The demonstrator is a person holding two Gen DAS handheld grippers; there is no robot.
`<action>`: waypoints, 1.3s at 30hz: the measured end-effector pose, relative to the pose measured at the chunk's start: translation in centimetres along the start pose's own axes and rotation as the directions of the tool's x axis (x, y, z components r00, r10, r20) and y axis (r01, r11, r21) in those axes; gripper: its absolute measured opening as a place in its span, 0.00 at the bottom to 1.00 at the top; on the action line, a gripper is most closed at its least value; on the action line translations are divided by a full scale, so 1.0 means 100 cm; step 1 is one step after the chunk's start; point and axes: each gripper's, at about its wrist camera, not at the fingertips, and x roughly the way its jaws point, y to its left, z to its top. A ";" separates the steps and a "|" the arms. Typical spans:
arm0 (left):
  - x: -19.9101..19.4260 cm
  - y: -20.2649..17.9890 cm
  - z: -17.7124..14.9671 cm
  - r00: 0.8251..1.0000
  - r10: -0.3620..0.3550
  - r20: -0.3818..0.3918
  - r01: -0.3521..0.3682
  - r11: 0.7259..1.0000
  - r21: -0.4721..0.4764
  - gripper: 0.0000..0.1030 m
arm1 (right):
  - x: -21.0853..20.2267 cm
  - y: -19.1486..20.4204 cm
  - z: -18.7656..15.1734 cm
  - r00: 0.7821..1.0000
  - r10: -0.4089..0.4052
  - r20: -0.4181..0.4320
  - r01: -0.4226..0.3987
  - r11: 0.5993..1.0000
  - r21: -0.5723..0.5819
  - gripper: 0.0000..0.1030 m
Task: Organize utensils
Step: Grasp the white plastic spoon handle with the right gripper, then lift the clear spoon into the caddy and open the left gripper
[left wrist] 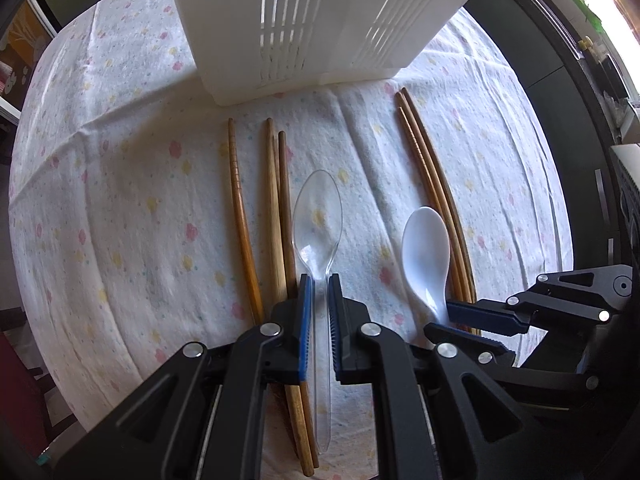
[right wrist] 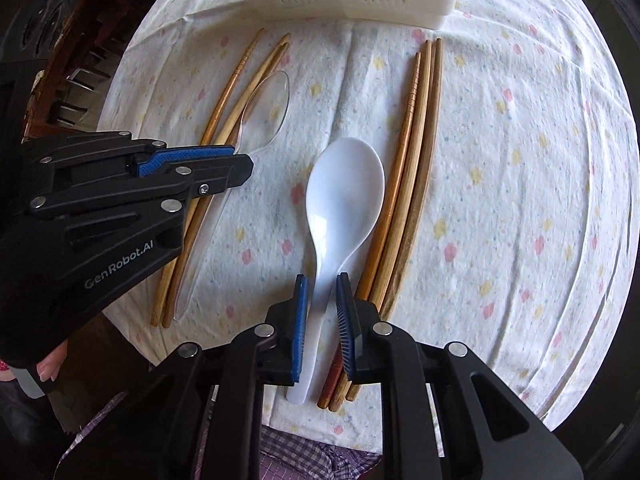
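Note:
A clear plastic spoon (left wrist: 318,216) lies on the flowered cloth, bowl pointing toward the basket. My left gripper (left wrist: 319,280) points down with its blue pads closed on that spoon's thin handle; the right wrist view shows this gripper (right wrist: 240,156) and the clear spoon (right wrist: 266,112) from the side. A white soup spoon (right wrist: 344,192) lies to the right, and my right gripper (right wrist: 322,280) has its pads against both sides of its handle. In the left wrist view, the right gripper (left wrist: 440,316) sits at the white spoon (left wrist: 426,248).
Wooden chopsticks lie in two groups: one left of the clear spoon (left wrist: 276,208), one right of the white spoon (right wrist: 416,168). A white slotted basket (left wrist: 320,20) stands at the far edge of the cloth (left wrist: 120,200). A hand (right wrist: 50,364) holds the left gripper.

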 end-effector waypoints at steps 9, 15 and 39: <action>-0.014 0.004 -0.016 0.992 -0.068 0.104 0.069 0.998 -0.010 0.08 | -0.016 0.003 -0.006 0.984 0.100 0.150 -0.102 0.995 0.003 0.09; -0.062 -0.002 -0.031 0.956 -0.086 0.280 0.074 0.996 0.052 0.08 | -0.048 -0.007 -0.031 0.917 0.198 0.346 -0.207 0.978 -0.011 0.09; -0.244 -0.021 0.022 0.305 -0.094 0.948 0.007 0.995 0.096 0.08 | -0.177 -0.027 -0.115 0.477 0.130 0.869 -0.145 0.987 -0.068 0.10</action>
